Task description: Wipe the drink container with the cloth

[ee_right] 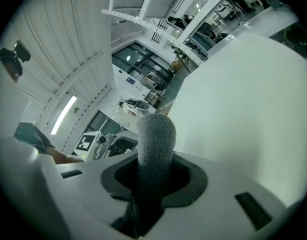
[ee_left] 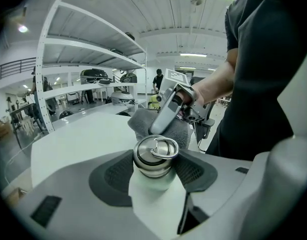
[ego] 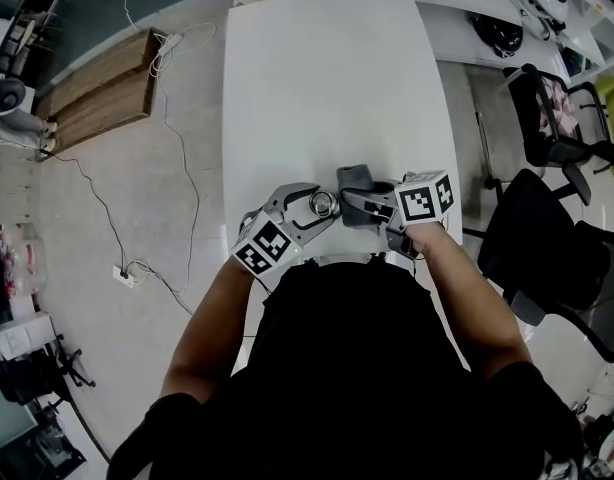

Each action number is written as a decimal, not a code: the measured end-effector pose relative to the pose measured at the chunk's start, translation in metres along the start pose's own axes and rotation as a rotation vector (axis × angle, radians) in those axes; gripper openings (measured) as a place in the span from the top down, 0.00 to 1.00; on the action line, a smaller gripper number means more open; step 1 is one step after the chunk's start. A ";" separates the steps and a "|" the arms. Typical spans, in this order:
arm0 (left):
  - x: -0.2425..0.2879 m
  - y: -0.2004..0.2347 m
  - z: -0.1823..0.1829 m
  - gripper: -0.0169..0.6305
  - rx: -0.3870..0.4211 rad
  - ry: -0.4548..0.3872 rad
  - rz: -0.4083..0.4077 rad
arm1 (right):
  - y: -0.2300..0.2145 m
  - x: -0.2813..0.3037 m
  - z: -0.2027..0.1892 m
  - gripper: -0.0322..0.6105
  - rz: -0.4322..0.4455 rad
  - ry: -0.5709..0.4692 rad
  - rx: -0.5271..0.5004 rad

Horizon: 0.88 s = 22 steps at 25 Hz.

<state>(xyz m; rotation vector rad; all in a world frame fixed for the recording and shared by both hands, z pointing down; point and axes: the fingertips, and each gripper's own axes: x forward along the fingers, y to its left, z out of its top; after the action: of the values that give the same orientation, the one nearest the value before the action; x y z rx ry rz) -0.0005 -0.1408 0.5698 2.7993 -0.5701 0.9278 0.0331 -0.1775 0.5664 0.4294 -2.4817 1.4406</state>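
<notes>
Left tongs (ee_left: pixel 154 175) clenched on the steel bottle (ee_left: pixel 154 153); right tongs (ee_right: pixel 156 181) grasping the gray cloth (ee_right: pixel 156 136), just beside it over the white tabletop (ego: pixel 327 88).

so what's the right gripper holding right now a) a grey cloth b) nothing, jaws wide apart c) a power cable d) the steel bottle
A: the right gripper view shows the grey cloth pinched between the jaws of the right gripper, while the steel bottle sits clamped in the left gripper.
</notes>
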 end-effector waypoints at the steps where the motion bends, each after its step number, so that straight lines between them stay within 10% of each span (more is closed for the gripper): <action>1: 0.000 0.000 0.000 0.57 0.004 -0.005 -0.001 | -0.003 0.000 -0.001 0.78 -0.006 0.002 0.006; 22: -0.006 -0.009 0.000 0.57 0.078 0.003 -0.013 | -0.076 0.004 -0.030 0.78 -0.219 0.019 0.053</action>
<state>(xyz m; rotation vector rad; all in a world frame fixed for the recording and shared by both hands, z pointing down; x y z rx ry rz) -0.0014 -0.1306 0.5664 2.8656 -0.5260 0.9721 0.0592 -0.1878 0.6429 0.6711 -2.3032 1.4163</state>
